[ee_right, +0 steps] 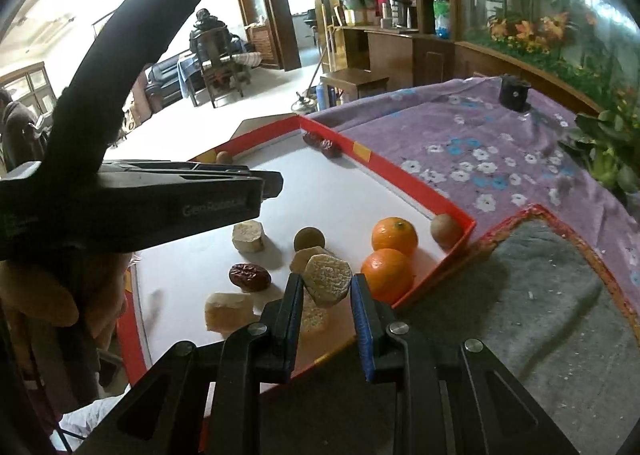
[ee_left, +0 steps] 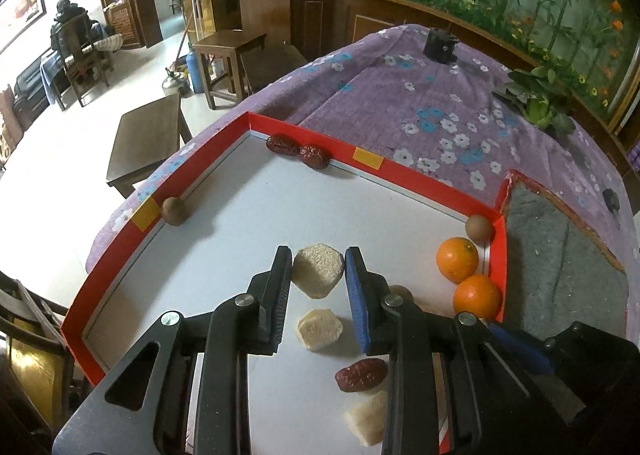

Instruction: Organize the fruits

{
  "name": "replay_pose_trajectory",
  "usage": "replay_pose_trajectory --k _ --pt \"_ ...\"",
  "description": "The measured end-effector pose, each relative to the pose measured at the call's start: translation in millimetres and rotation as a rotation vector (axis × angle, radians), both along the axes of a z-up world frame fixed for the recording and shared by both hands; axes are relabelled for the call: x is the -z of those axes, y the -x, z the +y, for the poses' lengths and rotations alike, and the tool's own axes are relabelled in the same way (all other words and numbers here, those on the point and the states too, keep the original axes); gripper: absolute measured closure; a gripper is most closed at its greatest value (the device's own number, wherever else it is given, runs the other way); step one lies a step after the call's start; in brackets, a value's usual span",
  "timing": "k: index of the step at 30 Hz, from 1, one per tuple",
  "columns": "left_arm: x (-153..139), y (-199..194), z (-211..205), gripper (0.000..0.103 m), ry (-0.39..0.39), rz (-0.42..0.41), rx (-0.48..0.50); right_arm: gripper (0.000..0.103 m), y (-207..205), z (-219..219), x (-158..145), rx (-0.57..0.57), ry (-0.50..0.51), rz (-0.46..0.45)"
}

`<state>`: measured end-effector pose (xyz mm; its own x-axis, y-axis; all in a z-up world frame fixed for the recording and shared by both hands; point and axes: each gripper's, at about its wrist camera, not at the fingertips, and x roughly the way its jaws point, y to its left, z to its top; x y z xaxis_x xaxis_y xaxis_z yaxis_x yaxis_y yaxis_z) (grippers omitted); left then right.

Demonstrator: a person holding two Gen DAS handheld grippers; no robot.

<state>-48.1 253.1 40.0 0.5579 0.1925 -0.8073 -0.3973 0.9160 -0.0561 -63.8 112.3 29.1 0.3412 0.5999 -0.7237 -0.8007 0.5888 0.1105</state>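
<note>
A red-walled tray (ee_left: 416, 179) with a white floor holds the fruits. My left gripper (ee_left: 318, 269) is shut on a pale hexagonal cake (ee_left: 318, 271), held above the tray floor. My right gripper (ee_right: 326, 289) is shut on a similar hexagonal cake (ee_right: 328, 281) at the tray's near edge. Two oranges (ee_left: 458, 259) (ee_left: 477, 295) lie in the right corner beside a brown longan (ee_left: 479, 229). Two red dates (ee_left: 298, 150) lie at the far wall, one date (ee_left: 361, 374) lies near. More pale cakes (ee_left: 320, 329) lie on the floor.
The tray sits on a purple floral cloth (ee_left: 432, 103). A grey felt mat (ee_right: 540, 295) lies right of the tray. A leafy green vegetable (ee_left: 536, 101) and a black object (ee_left: 440, 43) sit further back. Another longan (ee_left: 175, 211) rests at the left wall.
</note>
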Motion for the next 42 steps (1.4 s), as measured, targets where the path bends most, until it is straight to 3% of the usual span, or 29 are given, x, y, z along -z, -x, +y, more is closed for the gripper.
replay_pose_trajectory --k 11,14,16,18,25,30,32,34,39,42 --pt "3.2 1.0 -2.1 0.076 -0.041 -0.001 -0.025 0.076 1.0 9.5 9.2 -0.009 -0.045 0.034" --pt "2.7 5.2 -5.3 0.064 -0.047 -0.010 -0.024 0.069 7.2 0.8 1.9 -0.002 -0.079 0.025" --pt "1.5 9.5 -6.1 0.051 -0.020 -0.025 -0.018 0.062 8.2 -5.3 -2.2 0.015 -0.101 0.027" --pt "-1.2 13.9 -8.7 0.050 -0.022 -0.034 -0.020 0.062 10.0 -11.6 -5.0 0.027 -0.118 0.033" --pt "-18.3 42.5 -16.2 0.050 -0.057 -0.122 -0.043 0.062 27.5 -30.8 -16.9 0.074 -0.155 -0.016" --pt "-34.5 72.5 -27.1 0.050 -0.143 -0.235 -0.065 0.060 38.0 -44.1 -24.4 0.100 -0.189 -0.044" --pt "-42.3 84.7 -33.5 0.043 -0.195 -0.269 -0.071 0.060 44.3 -50.1 -25.5 0.103 -0.202 -0.054" --pt "-46.9 92.1 -37.1 0.029 -0.216 -0.288 -0.071 0.060 48.4 -55.8 -26.1 0.112 -0.202 -0.060" --pt "-57.1 106.6 -48.7 0.029 -0.249 -0.327 -0.063 0.058 54.2 -71.8 -29.2 0.146 -0.229 -0.067" --pt "-57.8 112.6 -53.7 0.029 -0.229 -0.336 -0.049 0.055 59.8 -75.4 -31.6 0.167 -0.220 -0.102"
